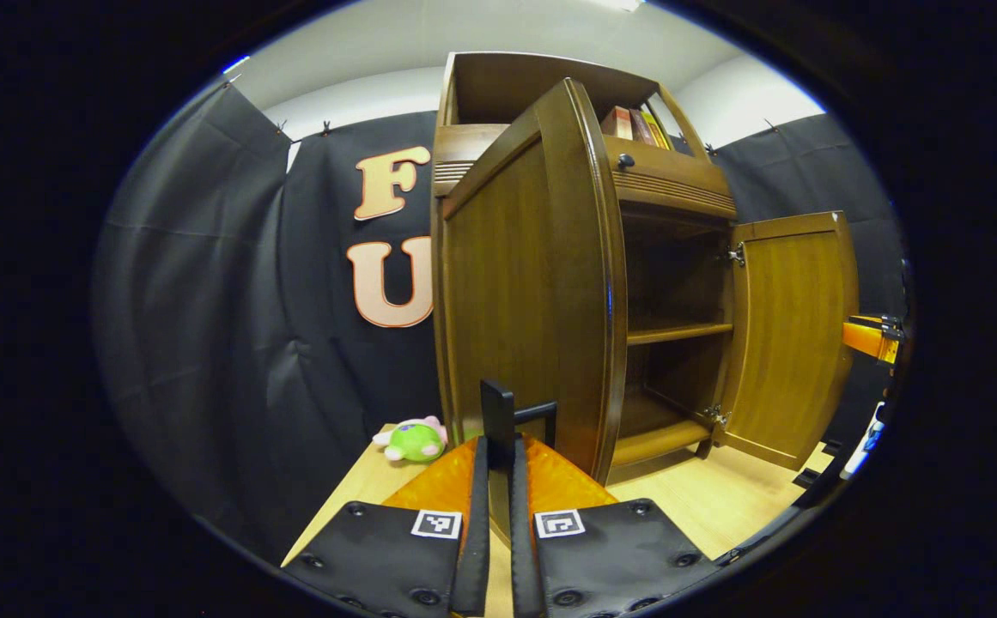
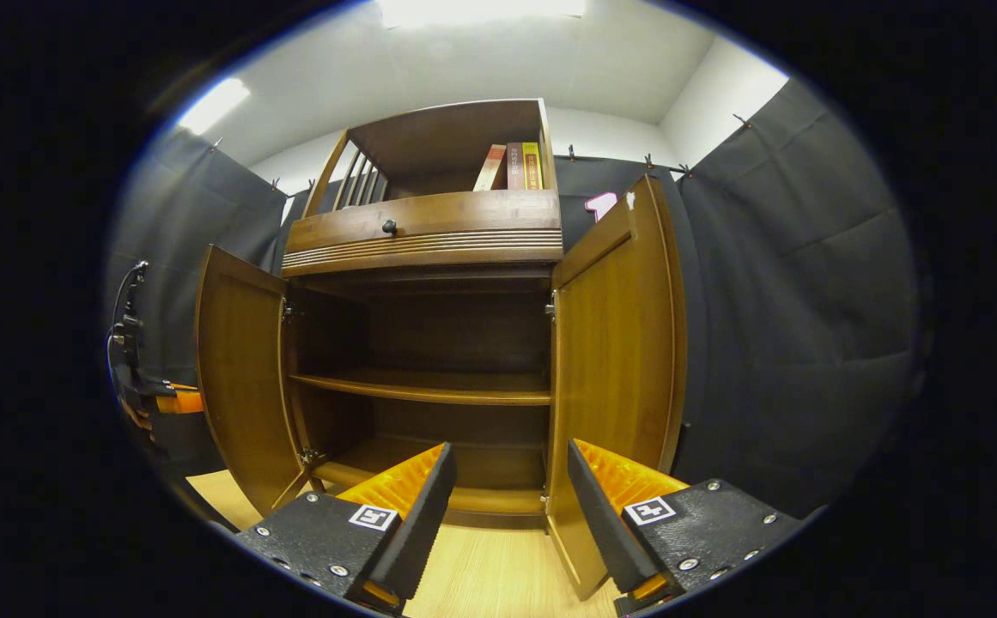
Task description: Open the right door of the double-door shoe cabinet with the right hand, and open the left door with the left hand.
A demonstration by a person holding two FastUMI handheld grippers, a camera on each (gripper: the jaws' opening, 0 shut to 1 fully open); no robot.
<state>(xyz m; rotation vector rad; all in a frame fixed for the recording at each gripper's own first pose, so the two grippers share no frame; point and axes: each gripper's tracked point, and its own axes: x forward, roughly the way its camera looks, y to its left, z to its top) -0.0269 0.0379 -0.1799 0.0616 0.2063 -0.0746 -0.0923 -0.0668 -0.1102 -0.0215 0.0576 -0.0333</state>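
The shoe cabinet (image 2: 429, 232) stands at twelve o'clock with two doors, both swung wide: left door (image 2: 236, 378), right door (image 2: 618, 343). The left gripper (image 1: 498, 429) has its jaws pinched on the left door's handle (image 1: 522, 414); the right gripper (image 2: 511, 481) hangs level, jaws spread, touching nothing.

Both doors (image 2: 245, 378) (image 2: 614, 360) are standing open; shelf (image 2: 429, 388) bays are lying unobstructed at 12 o'clock of the right tongs (image 2: 511, 515).
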